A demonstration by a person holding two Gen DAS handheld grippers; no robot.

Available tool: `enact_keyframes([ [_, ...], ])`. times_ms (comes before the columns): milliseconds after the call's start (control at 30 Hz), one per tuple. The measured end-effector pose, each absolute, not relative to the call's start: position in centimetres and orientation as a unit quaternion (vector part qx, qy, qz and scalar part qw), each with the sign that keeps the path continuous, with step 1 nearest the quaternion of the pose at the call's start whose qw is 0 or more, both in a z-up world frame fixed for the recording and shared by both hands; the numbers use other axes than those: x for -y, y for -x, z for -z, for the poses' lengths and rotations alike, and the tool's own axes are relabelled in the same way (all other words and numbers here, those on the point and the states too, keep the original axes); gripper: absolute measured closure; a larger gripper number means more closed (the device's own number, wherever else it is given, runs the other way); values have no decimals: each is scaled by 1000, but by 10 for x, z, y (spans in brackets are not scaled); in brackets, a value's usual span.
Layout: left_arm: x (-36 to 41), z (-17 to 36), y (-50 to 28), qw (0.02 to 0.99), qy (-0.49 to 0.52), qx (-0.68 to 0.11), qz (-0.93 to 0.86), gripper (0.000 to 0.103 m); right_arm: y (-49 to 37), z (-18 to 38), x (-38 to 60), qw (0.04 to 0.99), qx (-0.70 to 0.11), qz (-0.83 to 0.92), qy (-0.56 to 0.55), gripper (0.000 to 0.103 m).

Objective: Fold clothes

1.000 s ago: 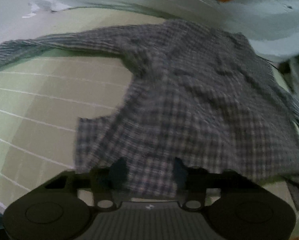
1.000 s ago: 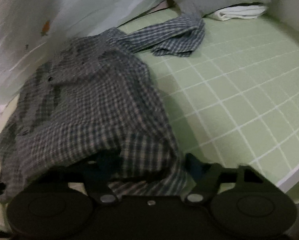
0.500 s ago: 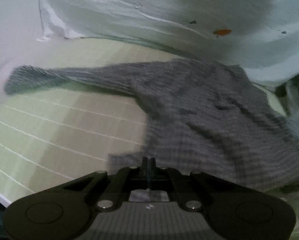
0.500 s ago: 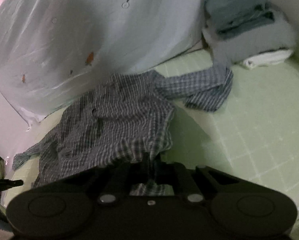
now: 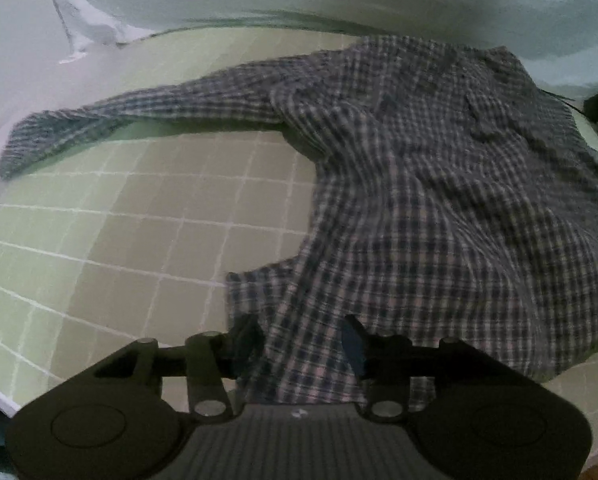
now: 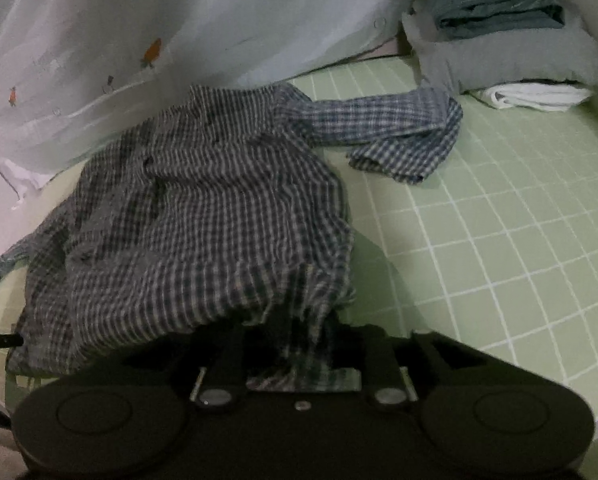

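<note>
Green mat (image 5: 139, 240); shirt (image 5: 439, 200) now released.

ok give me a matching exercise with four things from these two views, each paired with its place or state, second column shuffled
Things:
1. dark plaid button-up shirt
2. folded white towel
3. folded teal cloth
4. pale sheet with small carrot prints

Places or states:
A. top of the stack in the far corner
B. hanging behind the green grid-pattern mat
C. spread rumpled on the mat, one sleeve folded back on itself
D. bottom of the stack, on the mat

Pairs: 1-C, 2-D, 3-A, 4-B
</note>
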State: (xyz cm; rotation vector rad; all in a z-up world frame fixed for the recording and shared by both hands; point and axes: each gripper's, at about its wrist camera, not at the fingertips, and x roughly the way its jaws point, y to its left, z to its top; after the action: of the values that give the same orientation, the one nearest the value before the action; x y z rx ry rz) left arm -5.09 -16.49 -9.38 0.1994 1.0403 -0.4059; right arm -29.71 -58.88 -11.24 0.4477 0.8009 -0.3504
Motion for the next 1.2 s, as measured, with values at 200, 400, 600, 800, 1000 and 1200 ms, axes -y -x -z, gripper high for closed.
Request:
enact_keyframes([
  [200, 168, 98, 53, 837, -101, -494, 215, 61, 291, 126, 587, 868, -407, 175, -224, 35],
  [400, 158, 91, 55, 835, -67, -493, 236, 103, 290, 133, 580, 865, -425, 158, -217, 99],
  [600, 123, 39, 55, 848, 53, -459, 261, 103, 307, 93, 594, 895, -343, 106, -263, 99],
  [800, 125, -21, 3, 881, 108, -371, 272, 103, 266, 51, 637, 922, -276, 97, -255, 99],
  [1000, 205, -21, -100, 904, 66, -347, 240, 102, 148, 44, 681, 935, -280, 122, -179, 96],
  [1200, 260, 22, -151, 896, 9, -404, 185, 53, 59, 79, 695, 905, -360, 187, -129, 25],
])
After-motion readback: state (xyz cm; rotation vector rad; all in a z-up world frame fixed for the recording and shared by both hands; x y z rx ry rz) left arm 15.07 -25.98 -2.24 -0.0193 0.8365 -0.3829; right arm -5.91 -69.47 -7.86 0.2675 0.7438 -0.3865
